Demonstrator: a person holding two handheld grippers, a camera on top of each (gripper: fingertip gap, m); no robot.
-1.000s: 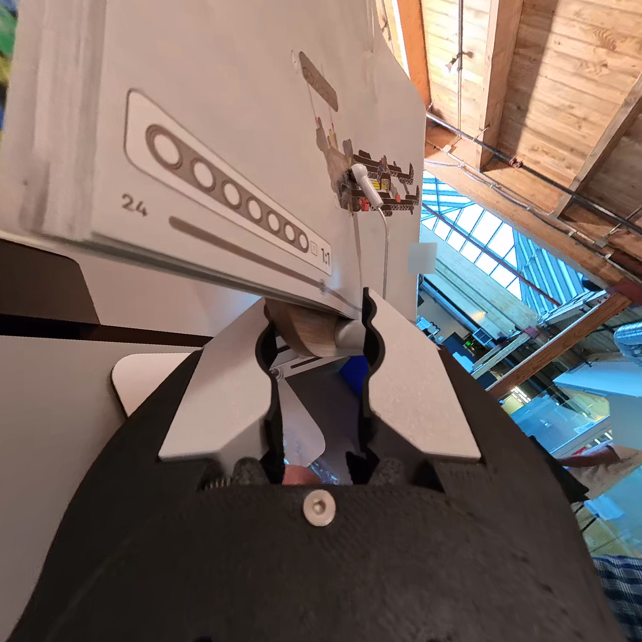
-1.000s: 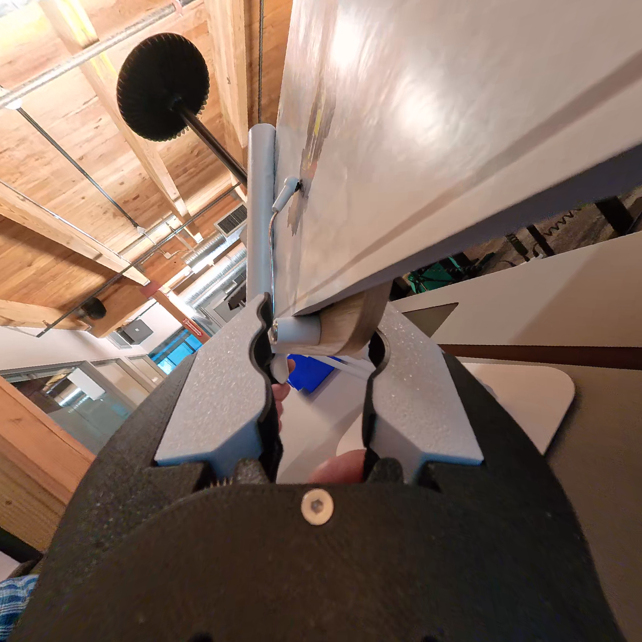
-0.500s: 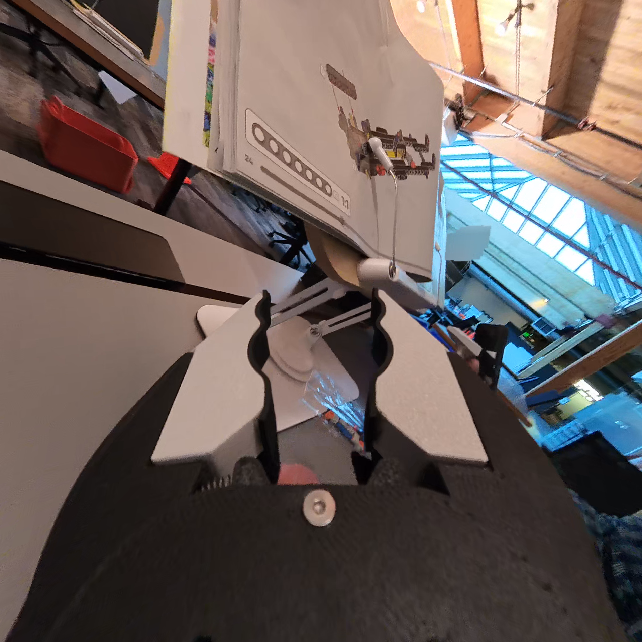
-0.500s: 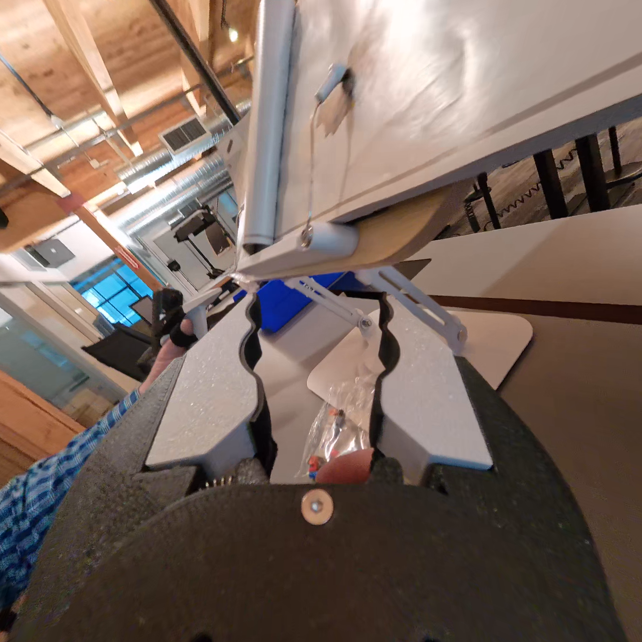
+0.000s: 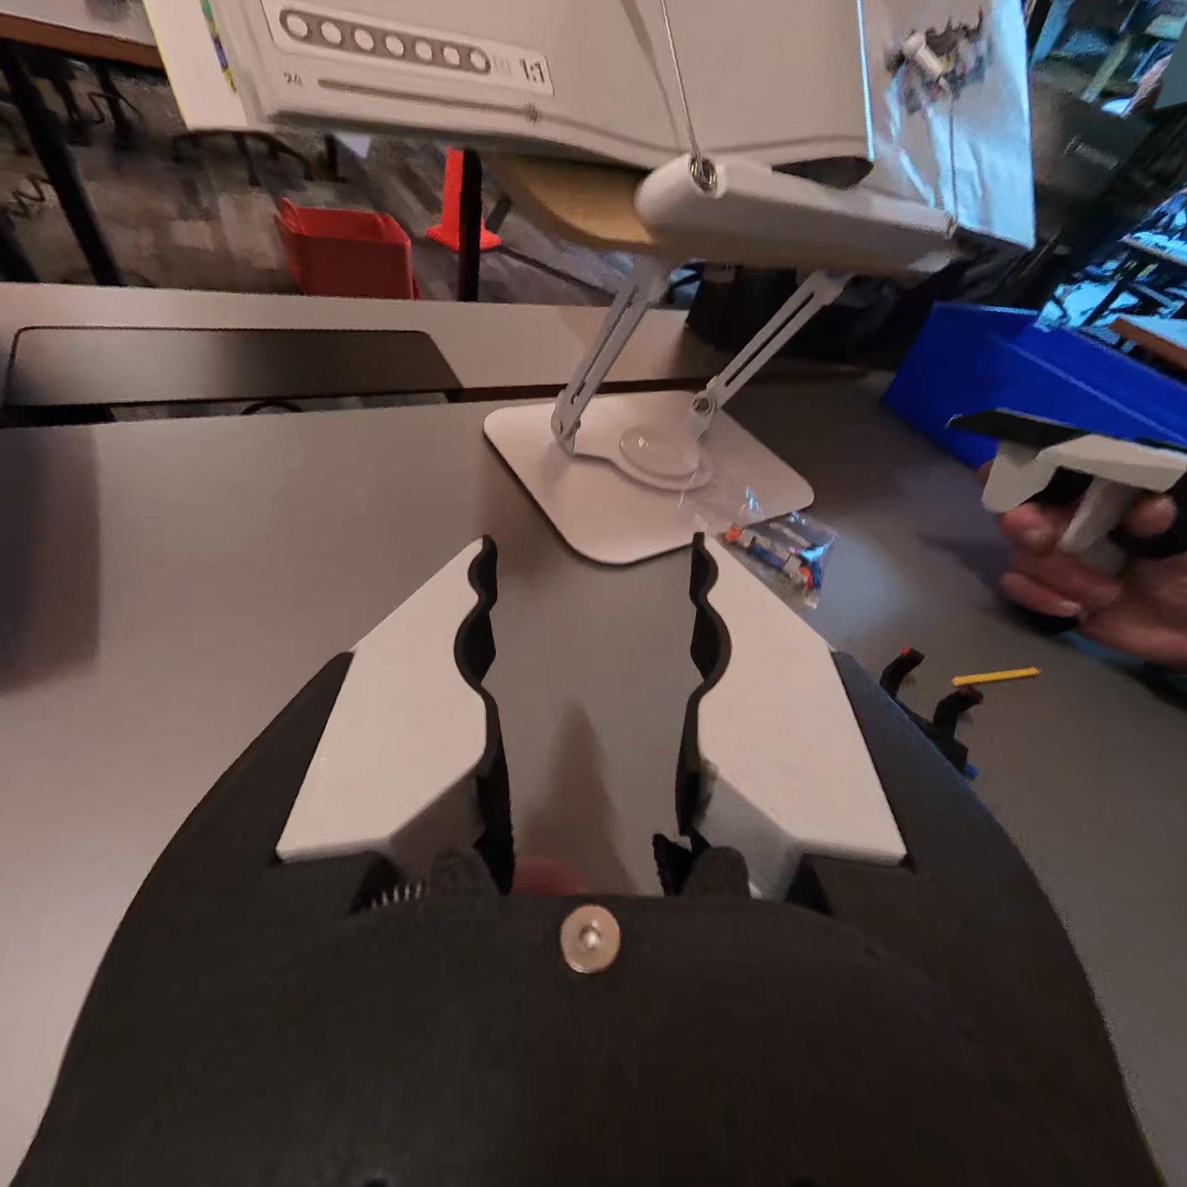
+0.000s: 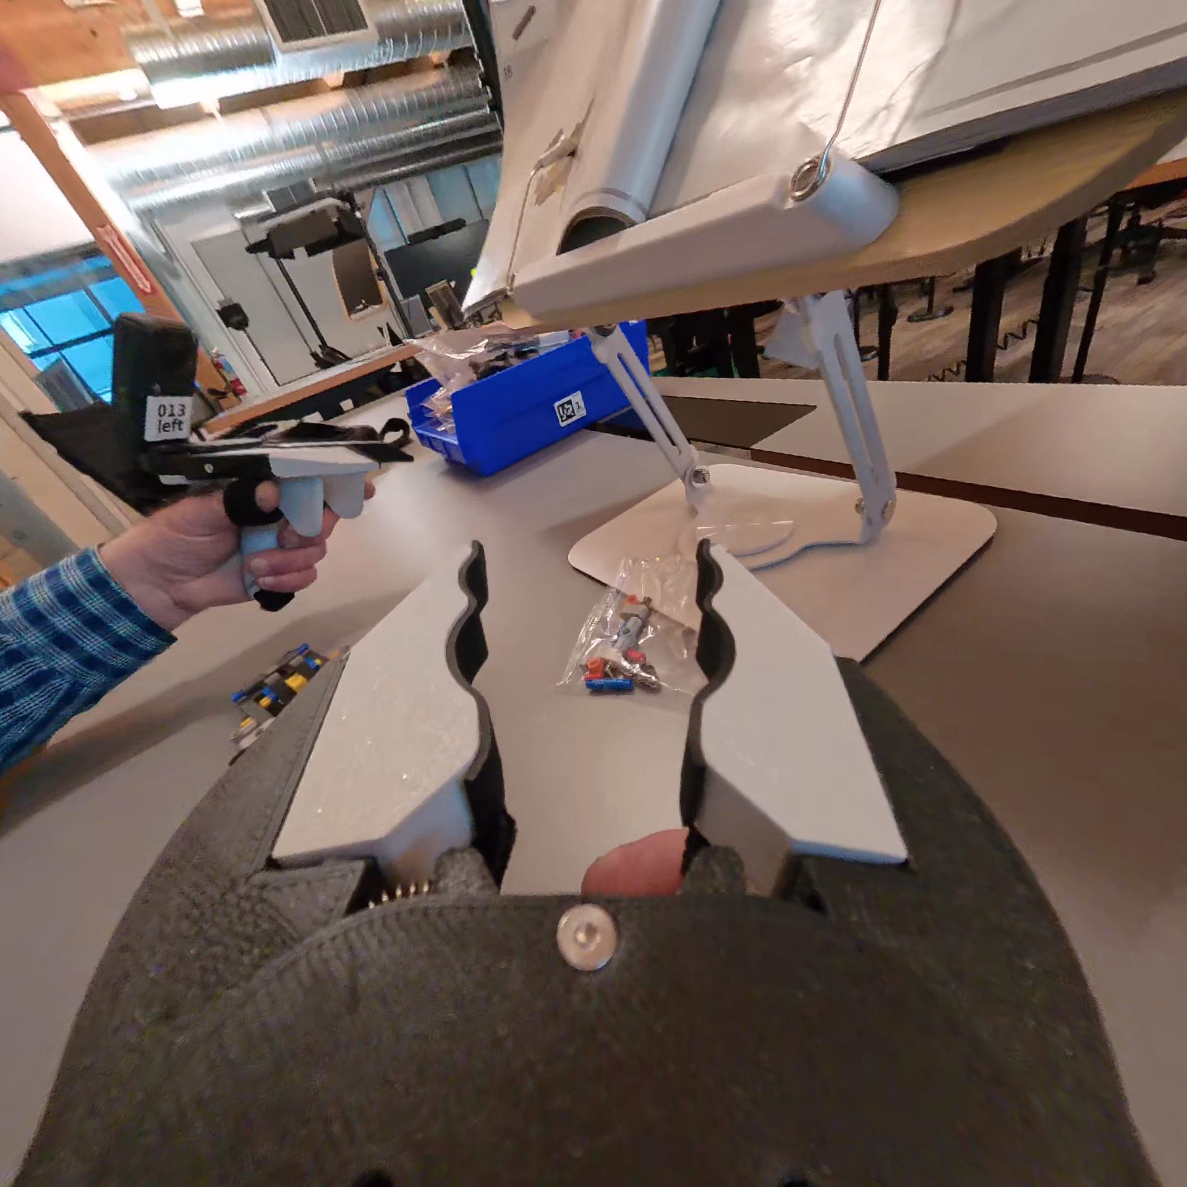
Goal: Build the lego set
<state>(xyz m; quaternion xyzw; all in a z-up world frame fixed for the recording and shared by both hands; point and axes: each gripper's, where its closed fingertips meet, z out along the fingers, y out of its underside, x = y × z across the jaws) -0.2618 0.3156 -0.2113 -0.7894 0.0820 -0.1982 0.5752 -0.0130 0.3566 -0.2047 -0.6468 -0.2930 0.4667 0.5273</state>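
The instruction booklet (image 5: 578,64) lies open on a white book stand (image 5: 642,488) at the back of the grey table. A clear bag of small lego parts (image 5: 780,552) lies at the stand's front corner, also in the right wrist view (image 6: 620,649). A partly built black lego piece (image 5: 931,706) and a yellow axle (image 5: 995,674) lie to the right. My left gripper (image 5: 594,552) is open and empty above bare table, short of the stand. My right gripper (image 6: 589,559) is open and empty, just short of the bag. A lego assembly (image 6: 276,687) lies to its left.
A blue bin (image 6: 514,411) with bags of parts stands behind the stand, left in the right wrist view. A hand in a blue plaid sleeve (image 6: 64,642) holds the left gripper's handle (image 6: 308,462). A red bin (image 5: 347,257) sits on the floor beyond the table.
Both grippers have drawn back from the stand's ledge and tilted down from the booklet toward the table. The bag and loose lego parts have come into view. Both stayed open.
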